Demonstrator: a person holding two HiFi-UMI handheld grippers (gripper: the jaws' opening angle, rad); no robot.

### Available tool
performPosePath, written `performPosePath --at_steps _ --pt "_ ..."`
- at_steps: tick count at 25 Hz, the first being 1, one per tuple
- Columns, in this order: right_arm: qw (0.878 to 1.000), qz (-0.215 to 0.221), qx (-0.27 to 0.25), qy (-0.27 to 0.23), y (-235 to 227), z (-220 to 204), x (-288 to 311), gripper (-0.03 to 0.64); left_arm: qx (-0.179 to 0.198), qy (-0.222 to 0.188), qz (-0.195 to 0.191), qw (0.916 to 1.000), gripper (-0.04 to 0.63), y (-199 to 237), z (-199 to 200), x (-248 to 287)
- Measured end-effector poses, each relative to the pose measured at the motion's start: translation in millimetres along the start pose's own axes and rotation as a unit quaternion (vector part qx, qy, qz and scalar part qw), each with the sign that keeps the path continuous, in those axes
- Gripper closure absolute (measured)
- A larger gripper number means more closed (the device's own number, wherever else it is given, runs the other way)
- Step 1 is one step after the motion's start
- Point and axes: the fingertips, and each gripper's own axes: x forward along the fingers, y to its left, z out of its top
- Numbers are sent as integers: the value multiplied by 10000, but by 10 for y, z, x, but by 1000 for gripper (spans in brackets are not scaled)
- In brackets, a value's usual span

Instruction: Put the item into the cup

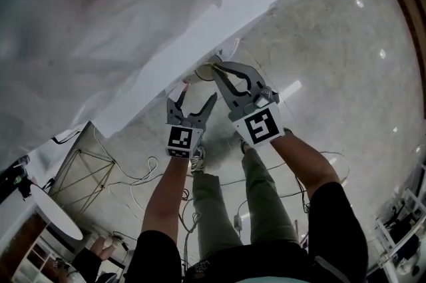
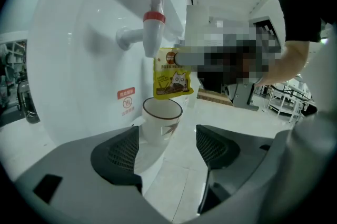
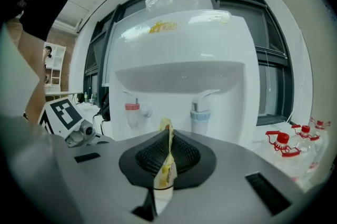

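Pinching yellow sachet (image 2: 172,74), right gripper (image 3: 167,139) hangs above cup (image 2: 161,122); left gripper (image 2: 167,148) gapes

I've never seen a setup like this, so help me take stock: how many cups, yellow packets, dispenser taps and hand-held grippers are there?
Cup: 1
Yellow packet: 1
Taps: 2, the red tap and the blue tap
Grippers: 2, the left gripper and the right gripper
Total: 6
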Motion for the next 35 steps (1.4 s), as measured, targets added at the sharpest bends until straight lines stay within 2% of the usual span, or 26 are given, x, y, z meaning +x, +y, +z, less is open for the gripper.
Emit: performPosePath --at_steps 14,23,27,31,33,35 --pt "9998 -65 -175 109 69 -357 303 572 -10 108 -103 9999 250 58 -105 34" --pt "9982 -42 -360 485 55 -535 389 572 55 164 -141 9998 247 39 -127 27" --pt "9972 105 -141 727 77 -703 405 571 71 192 -146 9997 245 37 -160 44" --pt "9986 83 258 454 27 -628 322 569 75 197 -135 9997 242 42 -165 53" --pt "9995 52 159 256 5 -539 270 569 65 197 -128 9997 242 44 -169 51" --pt "9996 24 -77 262 -19 -530 245 569 45 199 -129 9997 242 40 -173 53"
